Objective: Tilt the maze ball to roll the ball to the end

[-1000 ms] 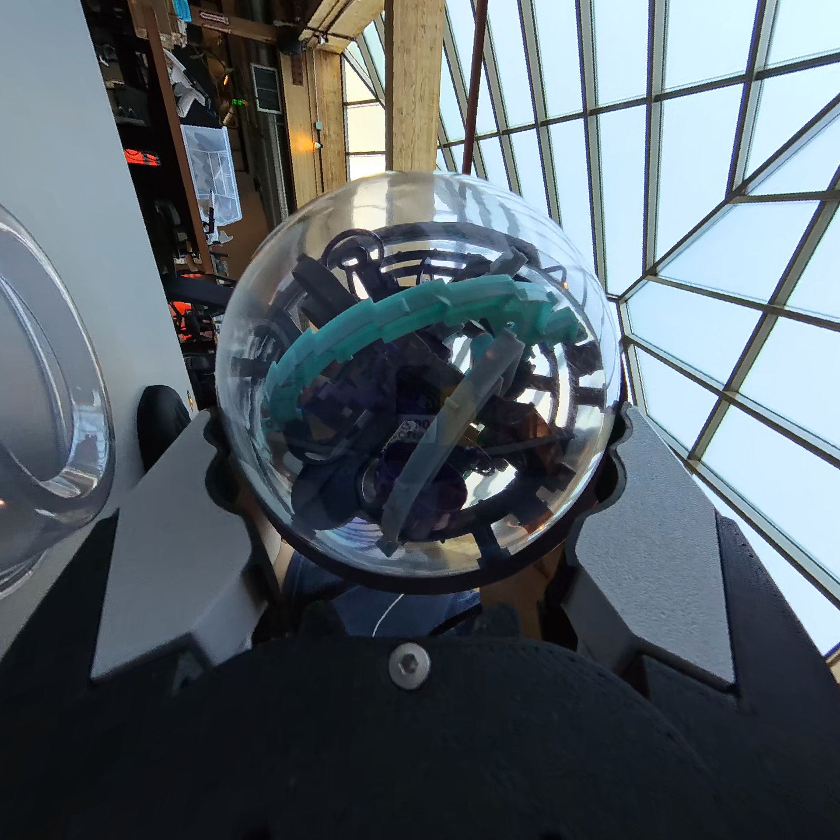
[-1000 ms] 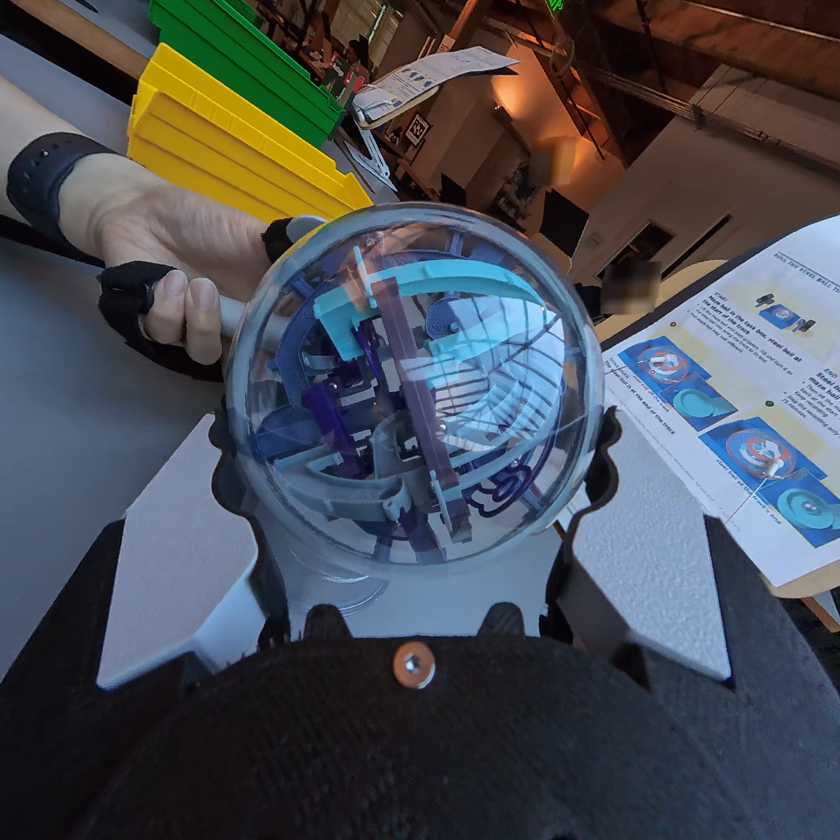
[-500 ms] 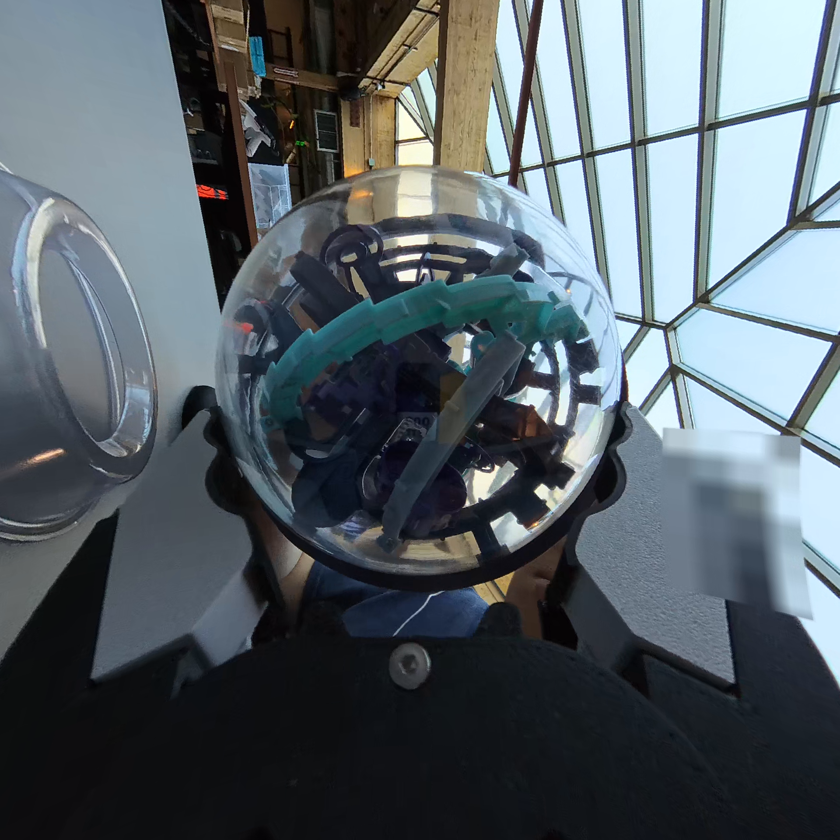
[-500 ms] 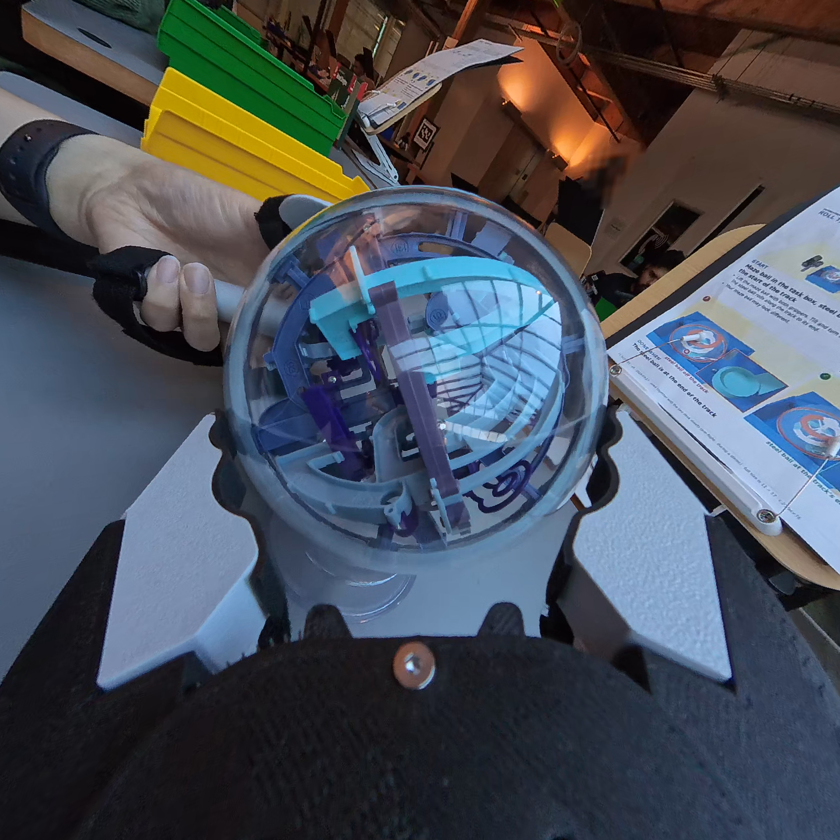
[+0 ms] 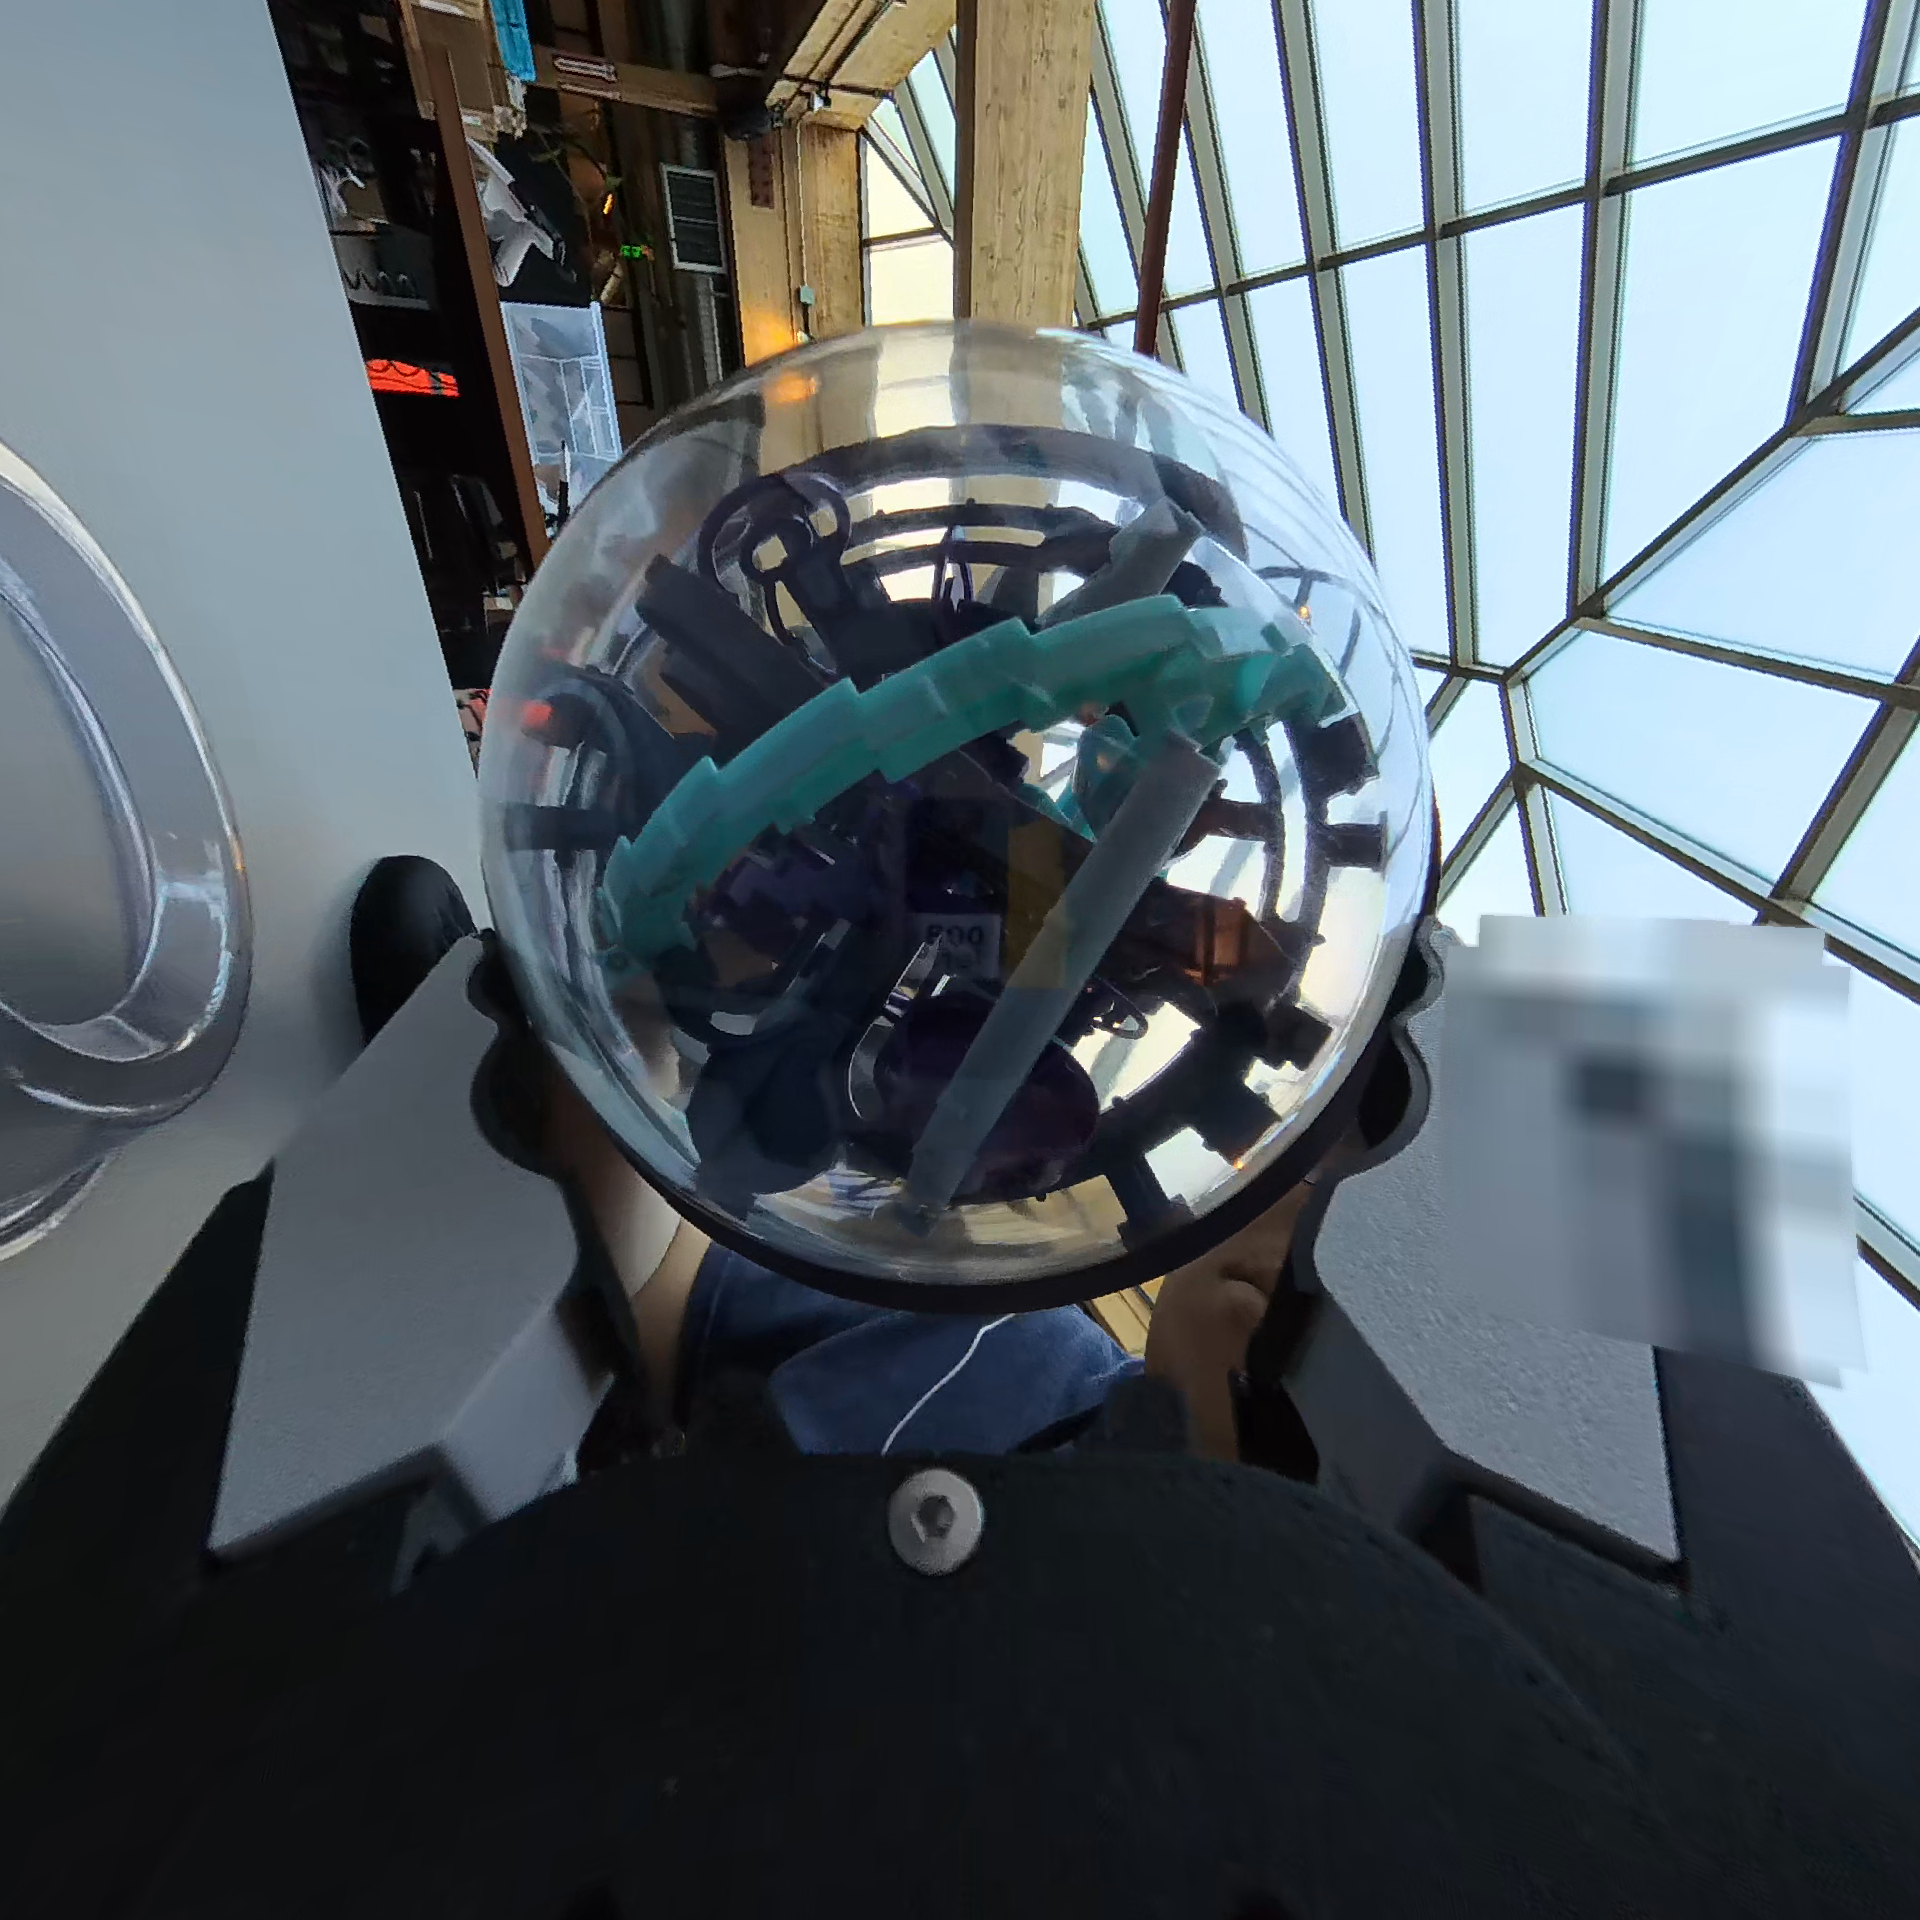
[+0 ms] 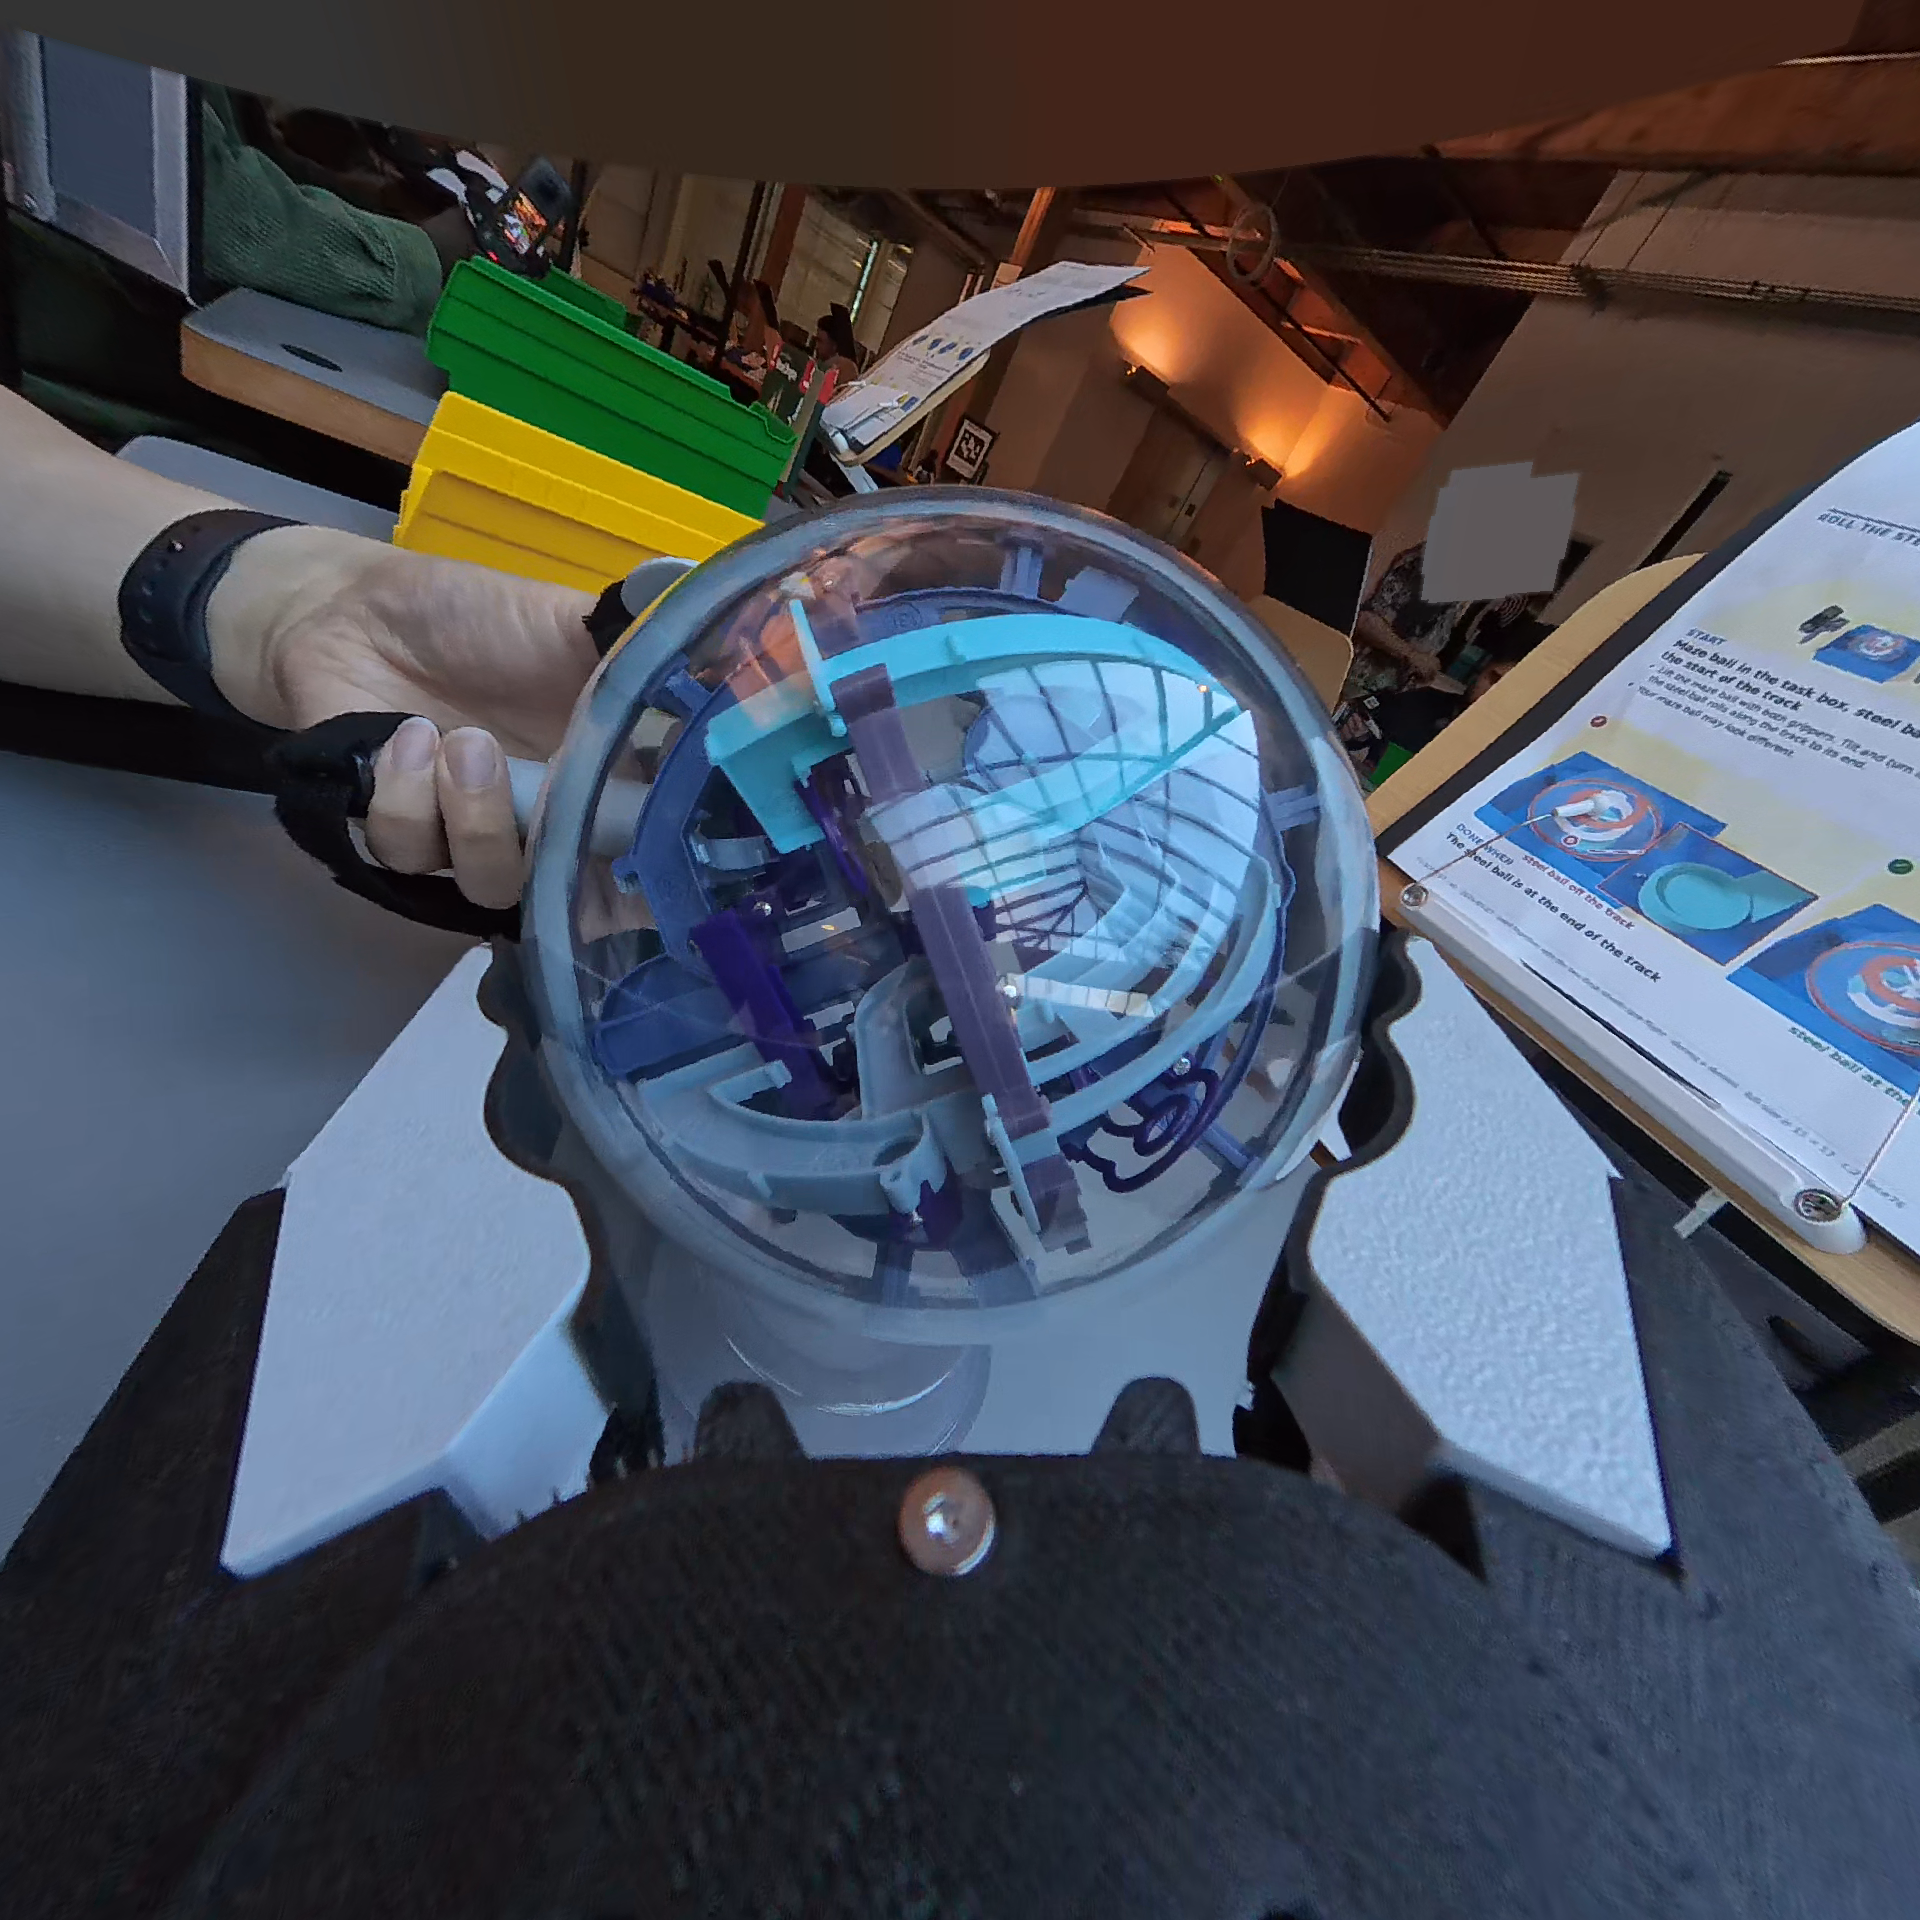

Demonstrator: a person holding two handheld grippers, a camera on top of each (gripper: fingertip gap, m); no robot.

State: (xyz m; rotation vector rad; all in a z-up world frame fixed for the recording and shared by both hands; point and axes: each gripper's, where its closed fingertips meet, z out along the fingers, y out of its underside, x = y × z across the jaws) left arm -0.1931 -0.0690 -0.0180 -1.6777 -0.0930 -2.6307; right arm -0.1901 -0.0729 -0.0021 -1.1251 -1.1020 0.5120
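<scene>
The maze ball [image 5: 956, 810] is a clear sphere with teal, grey and dark purple tracks inside. It is held in the air between both grippers, which grip it from opposite sides. My left gripper [image 5: 951, 987] is shut on it, with a finger pressed on each side. In the right wrist view the maze ball [image 6: 951, 894] fills the middle, and my right gripper [image 6: 945, 987] is shut on it the same way. A hand [image 6: 416, 665] holding the left gripper's handle shows behind the ball. I cannot pick out the small steel ball with certainty.
A clear ring stand [image 5: 104, 914] sits on the grey table surface [image 6: 156, 987]; it also shows under the ball [image 6: 852, 1371]. Yellow bins [image 6: 551, 488] and green bins [image 6: 592, 364] stand behind. A printed sheet on a wooden board [image 6: 1714, 831] leans at the right.
Both grippers have turned together with the ball still gripped. The right view has pitched upward, so the bins and sheet sit lower. The tracks have rotated slightly.
</scene>
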